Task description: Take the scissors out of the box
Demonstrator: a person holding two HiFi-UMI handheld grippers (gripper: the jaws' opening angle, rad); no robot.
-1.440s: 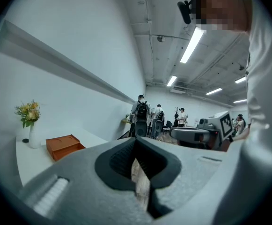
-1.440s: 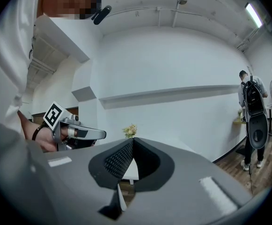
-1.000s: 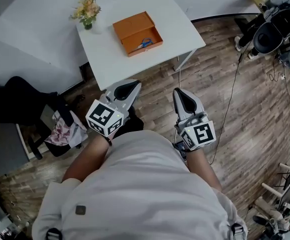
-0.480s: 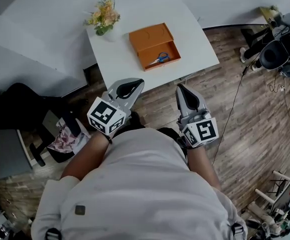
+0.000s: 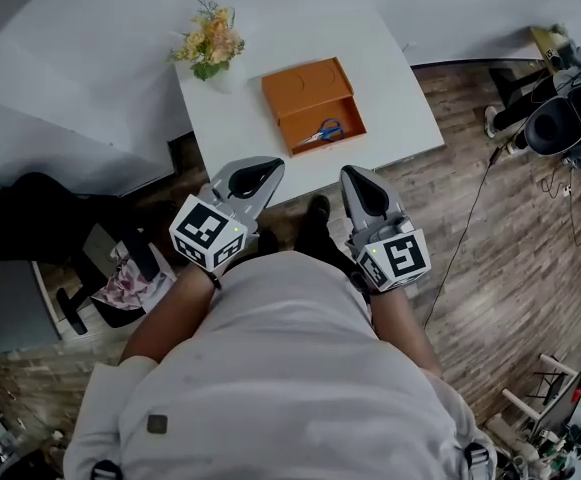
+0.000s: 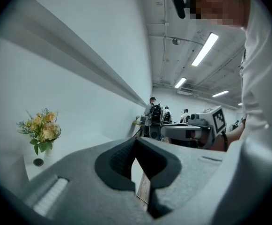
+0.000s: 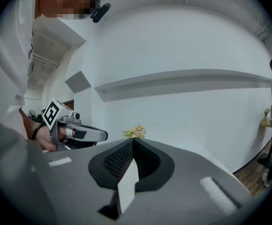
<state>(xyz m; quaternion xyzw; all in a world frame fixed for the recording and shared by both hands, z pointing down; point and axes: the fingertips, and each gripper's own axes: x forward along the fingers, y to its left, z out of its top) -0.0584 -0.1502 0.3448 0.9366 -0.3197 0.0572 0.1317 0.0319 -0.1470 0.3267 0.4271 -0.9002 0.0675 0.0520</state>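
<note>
Blue-handled scissors (image 5: 322, 132) lie in the nearer half of an open orange box (image 5: 313, 105) on a white table (image 5: 240, 128). My left gripper (image 5: 257, 175) and my right gripper (image 5: 358, 188) hover side by side in front of the table's near edge, both short of the box. Each has its jaws closed tip to tip with nothing between them, as the left gripper view (image 6: 136, 142) and the right gripper view (image 7: 132, 141) show. The box and scissors do not show in either gripper view.
A vase of flowers (image 5: 210, 44) stands at the table's left corner. A dark chair with clothes (image 5: 120, 263) is on the wooden floor to the left, and equipment with cables (image 5: 560, 108) sits at the right. People stand far off in the left gripper view.
The table with box and scissors has come closer in the head view and now lies just ahead of both grippers. Both grippers stay shut.
</note>
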